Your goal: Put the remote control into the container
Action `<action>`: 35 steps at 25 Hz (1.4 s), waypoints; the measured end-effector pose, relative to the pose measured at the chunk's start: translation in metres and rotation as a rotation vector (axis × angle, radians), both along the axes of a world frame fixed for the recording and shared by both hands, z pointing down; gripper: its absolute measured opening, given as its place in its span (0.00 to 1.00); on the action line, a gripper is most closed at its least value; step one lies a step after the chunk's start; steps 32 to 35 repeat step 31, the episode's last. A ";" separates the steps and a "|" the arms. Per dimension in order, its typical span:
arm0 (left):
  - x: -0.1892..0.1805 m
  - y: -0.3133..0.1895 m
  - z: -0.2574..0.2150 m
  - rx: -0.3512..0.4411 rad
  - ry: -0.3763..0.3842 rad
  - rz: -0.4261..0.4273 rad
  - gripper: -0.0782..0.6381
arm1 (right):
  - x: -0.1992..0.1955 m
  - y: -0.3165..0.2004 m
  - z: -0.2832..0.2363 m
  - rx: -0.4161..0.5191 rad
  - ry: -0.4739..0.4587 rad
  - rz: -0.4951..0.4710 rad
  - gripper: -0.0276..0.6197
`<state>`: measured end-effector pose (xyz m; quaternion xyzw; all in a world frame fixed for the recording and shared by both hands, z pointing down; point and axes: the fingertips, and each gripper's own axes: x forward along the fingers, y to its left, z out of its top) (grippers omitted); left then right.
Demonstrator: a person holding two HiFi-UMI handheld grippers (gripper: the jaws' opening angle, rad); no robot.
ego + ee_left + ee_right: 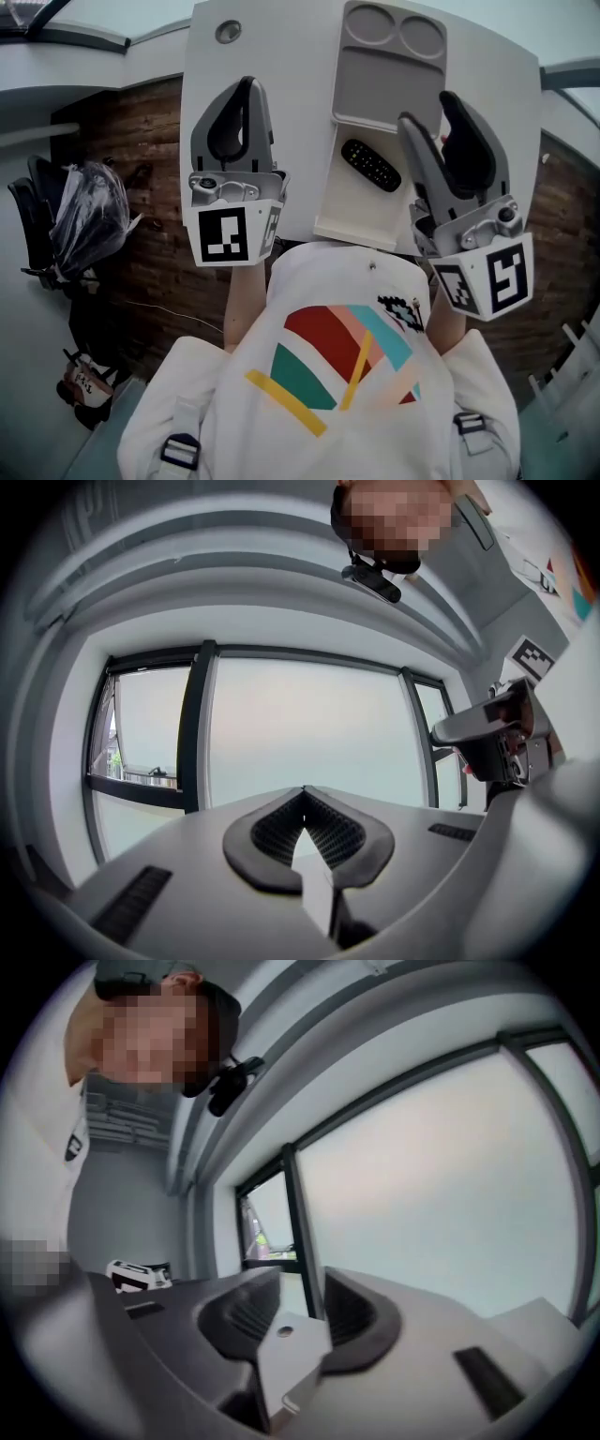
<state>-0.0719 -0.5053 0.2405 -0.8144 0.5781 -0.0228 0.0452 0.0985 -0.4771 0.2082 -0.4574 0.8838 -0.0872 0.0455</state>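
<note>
The remote (370, 165) lies in the container (384, 89), slantwise in the big flat compartment near the end closest to you, and neither tool touches it. You hold both tools raised well clear of the table (272, 56), tips pointing up and away. Each tool's own camera looks out at the windows (300, 733) and not down at the work. Your left tool (248, 84) is pressed together, its ribbed pads meeting at the tip with nothing between them. Your right tool (427, 108) is spread, with a clear gap between its pads; through the gap only the window frame shows, so it carries nothing. By the look of it the placing step is done and you are at the release-and-retreat end of the job. The next move asks little of you. Check that the remote sits flat inside the walls and does not ride up on a rim, though the head view suggests it is fully inside. If it needs a nudge, your right tool is the nearer one and is already parted. Come down from above and keep off the container's near wall.
</note>
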 end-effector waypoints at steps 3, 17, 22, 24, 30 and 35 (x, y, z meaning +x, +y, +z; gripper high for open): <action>-0.002 0.001 -0.017 0.032 -0.003 0.004 0.12 | 0.027 -0.007 0.000 -0.034 -0.081 0.132 0.04; 0.015 0.008 -0.038 0.099 -0.055 0.044 0.12 | 0.023 0.006 0.023 -0.028 0.074 0.150 0.05; 0.020 0.007 -0.037 0.096 -0.061 0.056 0.12 | 0.026 0.006 0.023 -0.011 0.078 0.147 0.05; 0.023 0.008 -0.035 0.091 -0.061 0.062 0.12 | 0.025 0.006 0.025 -0.012 0.086 0.142 0.05; 0.020 0.008 -0.035 0.086 -0.079 0.061 0.12 | 0.016 0.006 0.036 -0.023 0.140 0.129 0.05; 0.020 0.007 -0.035 0.086 -0.084 0.060 0.12 | 0.014 0.006 0.038 -0.025 0.148 0.125 0.05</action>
